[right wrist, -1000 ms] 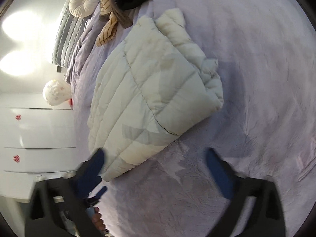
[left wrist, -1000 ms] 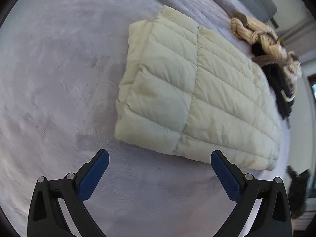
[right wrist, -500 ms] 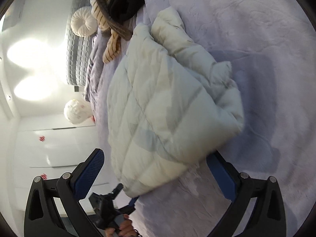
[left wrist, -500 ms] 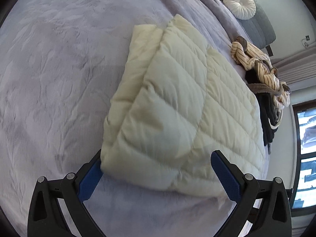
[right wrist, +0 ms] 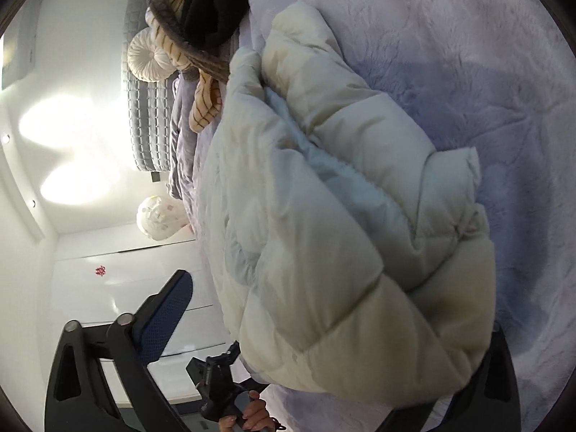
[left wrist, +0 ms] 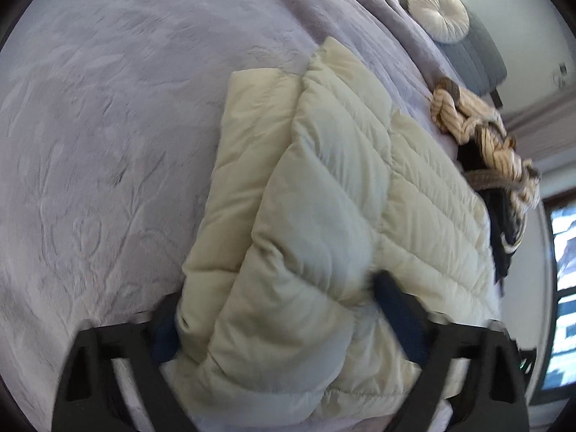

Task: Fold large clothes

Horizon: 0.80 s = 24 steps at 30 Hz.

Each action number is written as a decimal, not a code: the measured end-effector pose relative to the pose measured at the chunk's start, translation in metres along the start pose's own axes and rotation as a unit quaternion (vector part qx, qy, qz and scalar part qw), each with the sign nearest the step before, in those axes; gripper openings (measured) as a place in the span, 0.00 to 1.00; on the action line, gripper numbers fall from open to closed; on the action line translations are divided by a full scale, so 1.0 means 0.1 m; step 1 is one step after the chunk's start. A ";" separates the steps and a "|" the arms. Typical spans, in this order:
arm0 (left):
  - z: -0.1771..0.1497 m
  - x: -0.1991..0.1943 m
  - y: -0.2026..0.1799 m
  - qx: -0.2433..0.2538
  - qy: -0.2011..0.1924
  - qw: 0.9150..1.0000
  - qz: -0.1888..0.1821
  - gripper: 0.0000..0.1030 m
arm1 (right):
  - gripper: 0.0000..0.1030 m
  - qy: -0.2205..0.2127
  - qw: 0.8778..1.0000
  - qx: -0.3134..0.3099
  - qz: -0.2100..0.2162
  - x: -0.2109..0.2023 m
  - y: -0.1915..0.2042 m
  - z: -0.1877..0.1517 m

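Observation:
A cream quilted puffer jacket (left wrist: 324, 198) lies folded on the lavender bed cover (left wrist: 108, 144). My left gripper (left wrist: 280, 316) straddles its near corner. The jaws are closing, and the padded fabric bulges between the blue fingers (left wrist: 396, 309). In the right wrist view the jacket (right wrist: 324, 234) fills the middle. My right gripper (right wrist: 334, 306) is closing around another corner. Its left pad (right wrist: 165, 309) still stands off the fabric. Its right finger is mostly hidden behind the jacket.
Beyond the jacket lie a striped cream garment (left wrist: 482, 133) and a black one (left wrist: 504, 223). A round white cushion (left wrist: 439, 18) rests at the grey headboard (left wrist: 478, 46). A white wardrobe (right wrist: 108, 306) stands past the bed edge, where a hand (right wrist: 252, 414) holds the other gripper.
Both grippers have come down and in toward the jacket, from bare cover in front of it to straddling its corners. Both pairs of jaws stand narrower than before.

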<state>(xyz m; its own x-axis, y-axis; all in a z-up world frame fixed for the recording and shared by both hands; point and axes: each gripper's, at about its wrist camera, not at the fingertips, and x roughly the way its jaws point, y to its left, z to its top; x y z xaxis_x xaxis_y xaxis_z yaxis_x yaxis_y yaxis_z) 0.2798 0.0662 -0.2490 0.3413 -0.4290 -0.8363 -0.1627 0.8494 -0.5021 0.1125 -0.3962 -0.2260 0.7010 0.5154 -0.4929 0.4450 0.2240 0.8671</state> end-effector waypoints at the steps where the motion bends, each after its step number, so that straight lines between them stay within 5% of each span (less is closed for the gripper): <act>1: 0.01 0.00 -0.05 0.015 0.000 1.000 0.006 0.68 | 0.76 0.003 1.000 0.005 -0.009 0.02 -0.01 0.01; 2: 0.00 -0.03 -0.07 0.029 -0.002 1.000 0.008 0.54 | 0.62 0.006 1.000 0.010 -0.016 0.04 -0.04 0.01; 5: 0.01 -0.09 -0.24 0.081 -0.008 0.996 0.022 0.35 | 0.41 0.011 1.000 0.029 -0.004 0.06 -0.09 0.01; 8: -0.02 -0.16 -0.40 0.119 -0.018 0.992 0.036 0.30 | 0.28 0.011 1.000 0.017 0.001 0.03 -0.02 -0.01; 24: -0.72 -0.98 -0.36 0.178 0.010 0.983 0.044 0.29 | 0.25 0.029 0.999 0.003 0.023 -0.60 -0.03 -0.62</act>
<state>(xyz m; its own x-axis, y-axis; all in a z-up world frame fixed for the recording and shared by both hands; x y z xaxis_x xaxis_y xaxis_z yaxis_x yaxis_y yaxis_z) 0.1850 0.0558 -0.1647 0.3206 -0.3525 -0.8792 0.1442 0.9355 -0.3225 0.0345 -0.3761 -0.1950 0.6872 0.5716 -0.4483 0.4172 0.1947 0.8877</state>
